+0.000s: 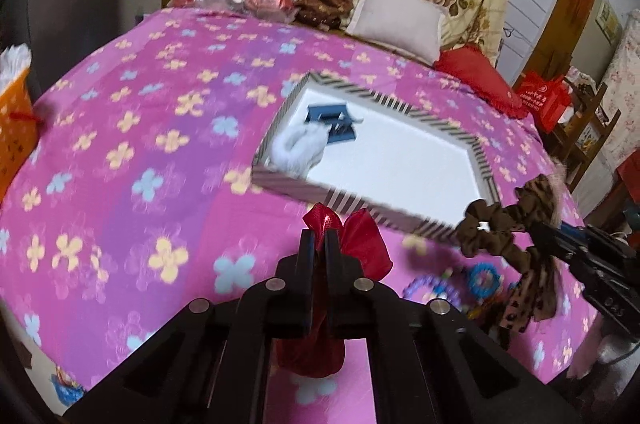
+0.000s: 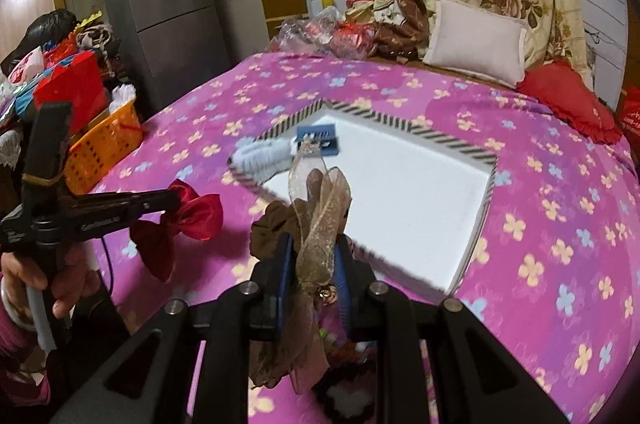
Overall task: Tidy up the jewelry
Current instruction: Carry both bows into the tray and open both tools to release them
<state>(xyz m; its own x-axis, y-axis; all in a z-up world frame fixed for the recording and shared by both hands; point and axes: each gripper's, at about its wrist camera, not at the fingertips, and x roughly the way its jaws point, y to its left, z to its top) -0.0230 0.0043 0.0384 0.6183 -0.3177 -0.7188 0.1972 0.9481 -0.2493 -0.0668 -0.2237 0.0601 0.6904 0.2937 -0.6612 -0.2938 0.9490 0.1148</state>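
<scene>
A white tray with a striped rim (image 1: 352, 202) (image 2: 486, 200) lies on the pink flowered bedspread. It holds a white fluffy scrunchie (image 1: 298, 146) (image 2: 262, 154) and a blue card of jewelry (image 1: 330, 122) (image 2: 318, 140). My left gripper (image 1: 319, 238) (image 2: 176, 202) is shut on a red satin bow (image 1: 360, 242) (image 2: 192, 214), held just before the tray's near edge. My right gripper (image 2: 312, 244) (image 1: 548, 228) is shut on a brown scrunchie with a gauzy ribbon bow (image 2: 320, 216) (image 1: 516, 224) at the tray's near corner.
Colourful bead bracelets (image 1: 452, 284) lie on the bedspread below the right gripper. An orange basket (image 2: 100, 148) (image 1: 14, 128) stands at the bed's left edge. Pillows (image 2: 476, 44) and a red cushion (image 2: 568, 100) are at the far end. A grey fridge (image 2: 168, 12) stands left.
</scene>
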